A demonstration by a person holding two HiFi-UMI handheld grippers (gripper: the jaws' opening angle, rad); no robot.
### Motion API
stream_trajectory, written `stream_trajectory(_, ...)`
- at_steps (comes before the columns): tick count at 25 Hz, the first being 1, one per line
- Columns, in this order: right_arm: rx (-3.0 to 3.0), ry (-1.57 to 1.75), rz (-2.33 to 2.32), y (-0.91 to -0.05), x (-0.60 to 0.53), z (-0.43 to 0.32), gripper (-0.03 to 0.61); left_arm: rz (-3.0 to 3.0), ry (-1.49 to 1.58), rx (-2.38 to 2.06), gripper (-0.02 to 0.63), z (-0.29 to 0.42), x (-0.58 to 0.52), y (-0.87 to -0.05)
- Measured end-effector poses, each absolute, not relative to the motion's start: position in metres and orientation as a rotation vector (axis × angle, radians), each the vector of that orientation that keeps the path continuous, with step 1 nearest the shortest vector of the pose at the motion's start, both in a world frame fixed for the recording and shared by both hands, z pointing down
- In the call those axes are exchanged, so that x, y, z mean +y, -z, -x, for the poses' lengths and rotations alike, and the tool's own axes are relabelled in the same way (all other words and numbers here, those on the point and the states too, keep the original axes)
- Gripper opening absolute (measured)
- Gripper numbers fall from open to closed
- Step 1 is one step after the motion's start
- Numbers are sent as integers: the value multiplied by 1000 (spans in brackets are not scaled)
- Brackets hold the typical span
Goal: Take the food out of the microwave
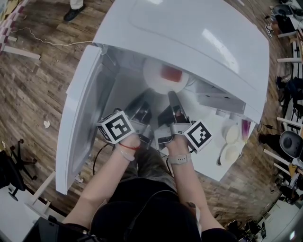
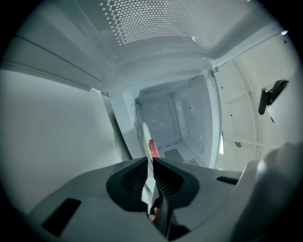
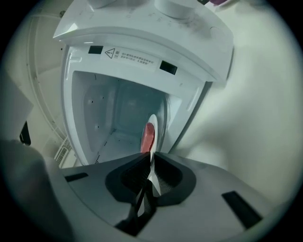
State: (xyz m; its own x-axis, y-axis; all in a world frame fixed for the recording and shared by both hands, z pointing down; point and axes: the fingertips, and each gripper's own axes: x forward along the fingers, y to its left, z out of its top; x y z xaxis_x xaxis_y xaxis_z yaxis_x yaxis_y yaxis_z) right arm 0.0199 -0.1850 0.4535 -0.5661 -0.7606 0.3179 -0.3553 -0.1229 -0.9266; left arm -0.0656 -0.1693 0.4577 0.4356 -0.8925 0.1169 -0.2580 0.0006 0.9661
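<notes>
A white plate (image 1: 156, 78) with a piece of red food (image 1: 171, 73) sits in the mouth of the open white microwave (image 1: 189, 33). My left gripper (image 1: 146, 96) is shut on the plate's near rim, and my right gripper (image 1: 171, 94) is shut on the rim beside it. In the left gripper view the plate (image 2: 146, 137) stands edge-on, pinched in my left gripper (image 2: 150, 161), with the red food (image 2: 154, 149) just past the tips. The right gripper view has the same plate (image 3: 154, 127) and food (image 3: 148, 137) clamped in my right gripper (image 3: 152, 156).
The microwave door (image 1: 75, 118) hangs open at the left, close to my left hand. White round lids (image 1: 232, 134) and a purple item (image 1: 246, 127) lie on the white surface at the right. Wooden floor surrounds the unit, with someone's shoe (image 1: 73, 13) at the top.
</notes>
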Motion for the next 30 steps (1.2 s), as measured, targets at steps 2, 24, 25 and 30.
stream_trajectory(2, 1826, 1727, 1238, -453, -183, -21, 43, -1522, 689, -1059, 25, 66, -170, -458)
stream_trajectory(24, 1832, 1751, 1124, -453, -166, -28, 38, -1372, 838, -878, 103, 57, -168, -462)
stream_trajectory(25, 1839, 1756, 1119, -453, -164, -28, 38, -1365, 848, -870, 102, 57, -168, -462)
stream_trajectory(30, 1912, 1745, 1110, -453, -160, -27, 40, -1361, 891, -829, 40, 58, -168, -456)
